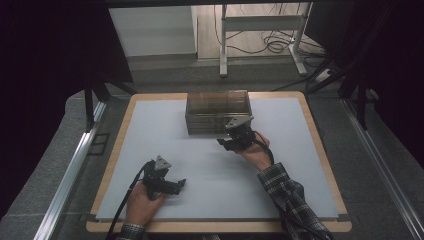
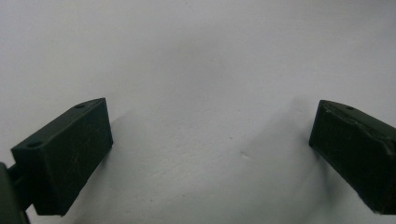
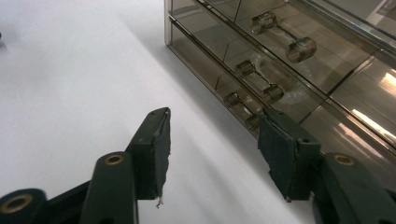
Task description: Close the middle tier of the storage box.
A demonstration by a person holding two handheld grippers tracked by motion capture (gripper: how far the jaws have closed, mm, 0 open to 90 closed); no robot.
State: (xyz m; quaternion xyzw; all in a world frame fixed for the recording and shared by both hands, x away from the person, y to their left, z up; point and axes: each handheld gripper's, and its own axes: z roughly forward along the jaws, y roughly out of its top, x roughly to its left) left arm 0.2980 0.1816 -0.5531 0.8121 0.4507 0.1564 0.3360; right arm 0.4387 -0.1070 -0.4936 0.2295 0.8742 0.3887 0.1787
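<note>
A smoky brown, see-through plastic box of drawers (image 1: 218, 111) stands at the far middle of the pale grey table mat (image 1: 150, 130), toward twelve o'clock in the high view, its front turned to the person. In the right gripper view three shallow drawers are stacked in its front (image 3: 299, 70), each with a clear, bar-shaped handle on two round posts: the top handle (image 3: 282, 36), the middle handle (image 3: 258, 80) and the lowest handle (image 3: 240, 110). The right gripper (image 1: 231, 142) sits just in front of the box's right lower corner, at about five o'clock from the box's middle, held in a hand (image 1: 256, 153) that comes out of a plaid sleeve (image 1: 290, 197). Its jaws stand apart with nothing between them (from its own camera the right gripper (image 3: 215, 140) frames bare mat, and the right-hand jaw lies just below the lowest handle, though I cannot tell whether it touches it). The left gripper (image 1: 175, 185) rests well apart from the box, toward seven o'clock on the near part of the mat, in the person's left hand (image 1: 142, 205), with a black cable (image 1: 125, 202) trailing back toward the table's near edge. In its own view the left gripper (image 2: 210, 140) has its jaws spread wide over plain mat, holding nothing. Between the box and either gripper nothing lies on the mat. A light wooden table edge (image 1: 117, 150) frames the mat; beyond it, at twelve o'clock, stand a white metal frame (image 1: 260, 25) and loose cables on the floor (image 1: 275, 45).
</note>
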